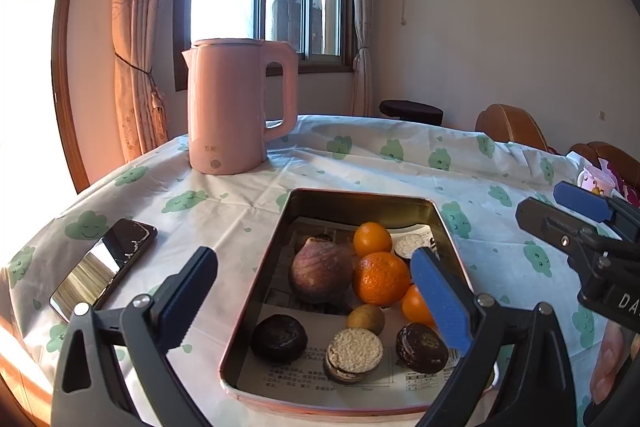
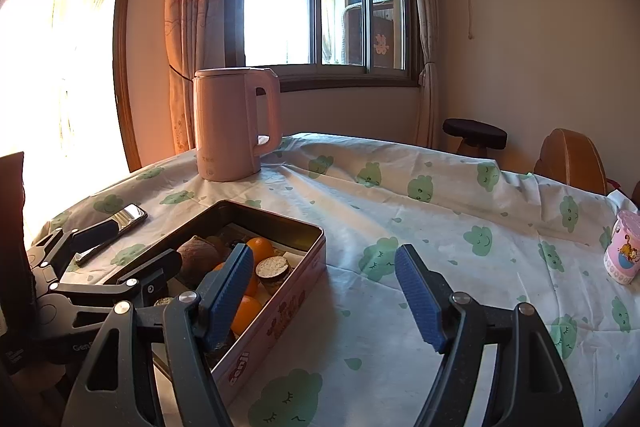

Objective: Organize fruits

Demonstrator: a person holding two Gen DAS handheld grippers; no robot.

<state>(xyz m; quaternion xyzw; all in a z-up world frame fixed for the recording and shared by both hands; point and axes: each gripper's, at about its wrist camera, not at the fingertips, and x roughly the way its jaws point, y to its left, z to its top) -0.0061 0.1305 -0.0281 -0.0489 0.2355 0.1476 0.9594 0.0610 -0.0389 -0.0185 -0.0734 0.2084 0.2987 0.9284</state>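
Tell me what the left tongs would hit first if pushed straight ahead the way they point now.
Probably the purple-brown fruit lying in the tin, with an orange just beside it. The left tongs stand open over the tin's contents. Depth is uncertain in this fisheye view.

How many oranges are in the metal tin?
3. One orange lies toward the tin's far end, a larger one just in front of it, and a third partly behind the left gripper's finger. More may be hidden.
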